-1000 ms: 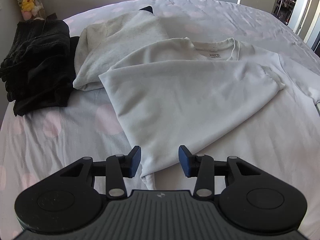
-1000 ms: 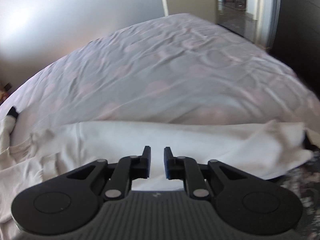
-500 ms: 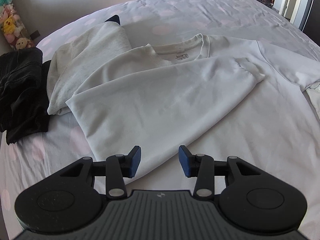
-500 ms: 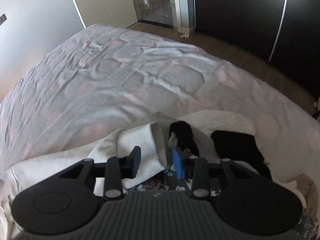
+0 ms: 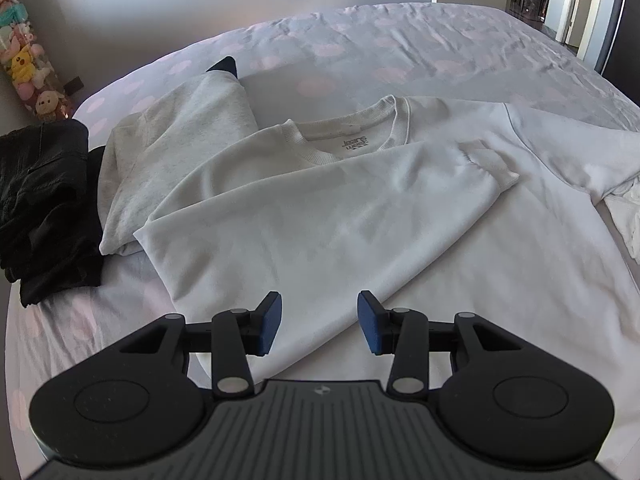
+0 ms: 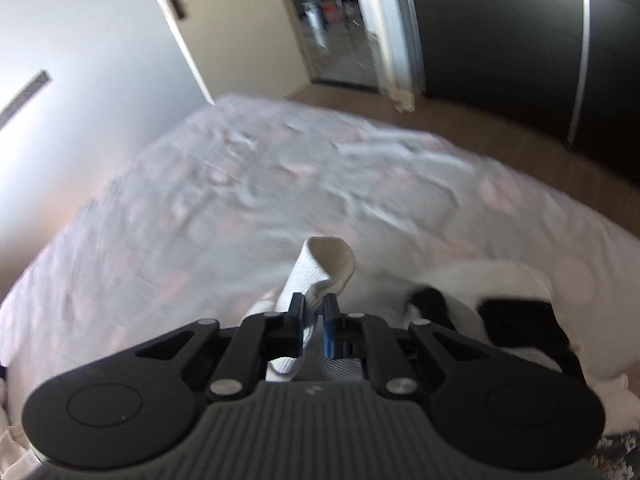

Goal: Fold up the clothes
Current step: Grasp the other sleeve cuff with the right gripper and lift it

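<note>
A white sweatshirt lies flat on the bed, collar towards the far side, one sleeve folded across its chest. My left gripper hovers open above the sweatshirt's near edge with nothing between its fingers. In the blurred right wrist view, my right gripper is closing its jaws on a white ribbed cuff. The cuff sticks up beyond the pads, lifted off the bed.
A light grey sweatshirt lies left of the white one, beside a pile of black clothes. More white and black garments sit right of the right gripper. The dotted bedsheet stretches beyond; a doorway and wooden floor lie past it.
My right gripper swung right along the bed, opened over the white cuff, then closed on it and lifted it. The left gripper drifted right over the sweatshirt, still open.
</note>
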Tool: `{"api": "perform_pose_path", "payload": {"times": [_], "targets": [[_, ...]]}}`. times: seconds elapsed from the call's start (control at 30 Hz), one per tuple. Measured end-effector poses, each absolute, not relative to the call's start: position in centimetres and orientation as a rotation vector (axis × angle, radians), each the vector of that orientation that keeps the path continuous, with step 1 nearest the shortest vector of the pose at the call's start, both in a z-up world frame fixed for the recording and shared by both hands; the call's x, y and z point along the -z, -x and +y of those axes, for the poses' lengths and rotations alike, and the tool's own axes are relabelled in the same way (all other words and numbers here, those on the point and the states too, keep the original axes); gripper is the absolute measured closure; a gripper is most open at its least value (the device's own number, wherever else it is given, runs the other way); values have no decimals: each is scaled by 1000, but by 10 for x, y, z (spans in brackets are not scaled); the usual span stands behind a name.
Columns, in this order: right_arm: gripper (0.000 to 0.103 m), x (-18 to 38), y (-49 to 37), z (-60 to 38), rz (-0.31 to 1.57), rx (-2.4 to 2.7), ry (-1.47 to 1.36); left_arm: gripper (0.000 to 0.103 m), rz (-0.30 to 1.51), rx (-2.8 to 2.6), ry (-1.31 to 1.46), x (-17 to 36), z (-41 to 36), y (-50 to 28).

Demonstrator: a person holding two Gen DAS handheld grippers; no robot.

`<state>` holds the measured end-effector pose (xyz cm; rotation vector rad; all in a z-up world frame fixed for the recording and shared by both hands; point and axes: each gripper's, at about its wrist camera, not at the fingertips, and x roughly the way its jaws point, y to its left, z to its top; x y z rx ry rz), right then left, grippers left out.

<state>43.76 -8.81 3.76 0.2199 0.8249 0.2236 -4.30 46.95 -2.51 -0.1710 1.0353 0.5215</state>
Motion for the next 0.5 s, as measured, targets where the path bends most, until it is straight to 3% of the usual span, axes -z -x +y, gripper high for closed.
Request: {"api": "perform_pose_path", "payload": {"times": [0.33,0.5], "targets": [[93,-209,-354,78,517,-589,-38,54,949,-572,215,-1,475,85],[93,-254,-280,184,421,-770,65,54,915,-596,213,-10,482,115]]}}
